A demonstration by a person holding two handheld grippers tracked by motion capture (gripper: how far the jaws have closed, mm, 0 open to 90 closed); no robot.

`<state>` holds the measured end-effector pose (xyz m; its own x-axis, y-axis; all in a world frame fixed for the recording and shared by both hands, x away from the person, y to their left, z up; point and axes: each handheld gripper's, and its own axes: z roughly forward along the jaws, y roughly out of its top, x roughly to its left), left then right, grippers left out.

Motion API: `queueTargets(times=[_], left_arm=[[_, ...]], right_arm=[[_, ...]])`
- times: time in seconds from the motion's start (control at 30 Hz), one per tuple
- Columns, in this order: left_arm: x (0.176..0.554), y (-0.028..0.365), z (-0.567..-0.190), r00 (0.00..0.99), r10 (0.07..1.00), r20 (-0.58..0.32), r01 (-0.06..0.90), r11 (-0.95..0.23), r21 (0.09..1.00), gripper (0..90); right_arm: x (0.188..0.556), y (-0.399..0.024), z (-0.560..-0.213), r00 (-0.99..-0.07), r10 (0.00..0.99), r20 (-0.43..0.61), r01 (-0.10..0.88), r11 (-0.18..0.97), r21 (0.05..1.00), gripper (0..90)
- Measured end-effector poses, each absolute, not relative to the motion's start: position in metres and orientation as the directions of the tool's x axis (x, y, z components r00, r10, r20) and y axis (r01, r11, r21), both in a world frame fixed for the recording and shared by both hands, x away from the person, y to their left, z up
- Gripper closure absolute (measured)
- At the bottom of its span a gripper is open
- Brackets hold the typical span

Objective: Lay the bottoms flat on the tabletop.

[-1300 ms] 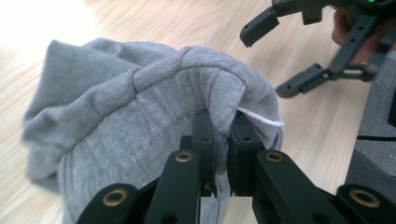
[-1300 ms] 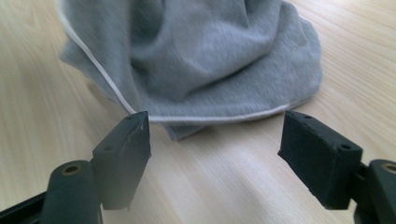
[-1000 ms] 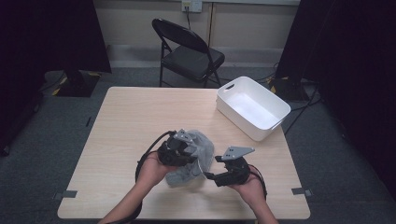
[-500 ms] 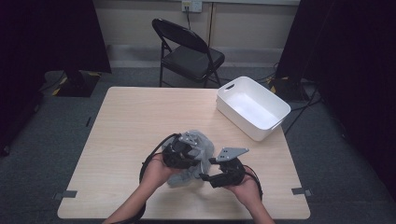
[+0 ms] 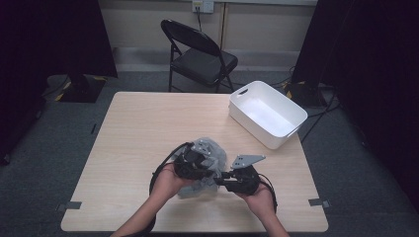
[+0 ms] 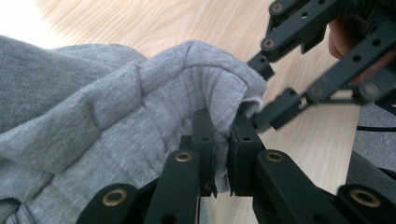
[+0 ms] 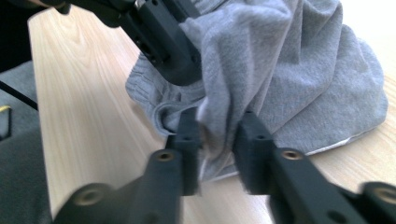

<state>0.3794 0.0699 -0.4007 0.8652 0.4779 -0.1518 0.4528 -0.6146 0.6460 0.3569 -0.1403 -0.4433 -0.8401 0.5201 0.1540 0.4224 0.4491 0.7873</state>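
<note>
The grey cloth lies bunched on the near middle of the table, between the two grippers. The left gripper is clamped on a folded edge of the cloth. The right gripper has just been closing, and a fold of cloth sits pinched between its pads. From above, both grippers and hands cover much of the cloth; its overall shape cannot be made out.

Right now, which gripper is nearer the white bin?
Right. The right gripper sits at the grey garment's near-right edge, its jaws just closing on a fold, on the white bin's side. The left gripper grips the cloth farther left.
</note>
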Motion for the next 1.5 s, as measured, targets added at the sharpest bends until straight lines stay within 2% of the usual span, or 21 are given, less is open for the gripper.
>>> queueTargets(times=[0.03,0.17,0.23,0.3,0.37,0.6,0.87,1.07,1.3,1.5], left_arm=[[0.380,0.071,-0.401,0.865,0.478,-0.152,0.453,-0.614,0.647,82.9],[0.379,0.077,-0.401,0.861,0.486,-0.150,0.454,-0.605,0.654,79.3],[0.379,0.081,-0.401,0.857,0.493,-0.150,0.458,-0.595,0.661,71.2],[0.379,0.085,-0.401,0.857,0.494,-0.149,0.456,-0.591,0.666,68.5],[0.379,0.090,-0.402,0.843,0.516,-0.150,0.469,-0.570,0.675,57.6],[0.378,0.112,-0.405,0.827,0.546,-0.138,0.467,-0.528,0.710,42.0],[0.378,0.147,-0.408,0.787,0.606,-0.116,0.489,-0.498,0.716,37.5],[0.373,0.166,-0.426,0.770,0.626,-0.126,0.516,-0.494,0.699,35.5],[0.369,0.173,-0.452,0.753,0.637,-0.164,0.552,-0.476,0.685,35.2],[0.366,0.170,-0.466,0.759,0.627,-0.175,0.555,-0.484,0.676,39.8]], right_arm=[[0.357,-0.141,-0.443,-0.834,0.529,0.157,0.429,0.441,0.788,78.3],[0.360,-0.147,-0.443,-0.812,0.551,0.195,0.464,0.404,0.789,80.5],[0.361,-0.150,-0.444,-0.802,0.560,0.206,0.475,0.389,0.790,81.0],[0.363,-0.153,-0.445,-0.788,0.574,0.223,0.493,0.370,0.787,81.1],[0.364,-0.156,-0.447,-0.777,0.581,0.243,0.509,0.351,0.786,81.3],[0.366,-0.159,-0.449,-0.760,0.597,0.256,0.526,0.333,0.783,81.5],[0.368,-0.167,-0.450,-0.729,0.630,0.267,0.546,0.301,0.781,81.7],[0.369,-0.169,-0.452,-0.721,0.639,0.267,0.552,0.296,0.780,81.7],[0.369,-0.169,-0.452,-0.723,0.639,0.262,0.547,0.299,0.782,81.6],[0.369,-0.170,-0.453,-0.723,0.641,0.260,0.547,0.301,0.781,81.6]])
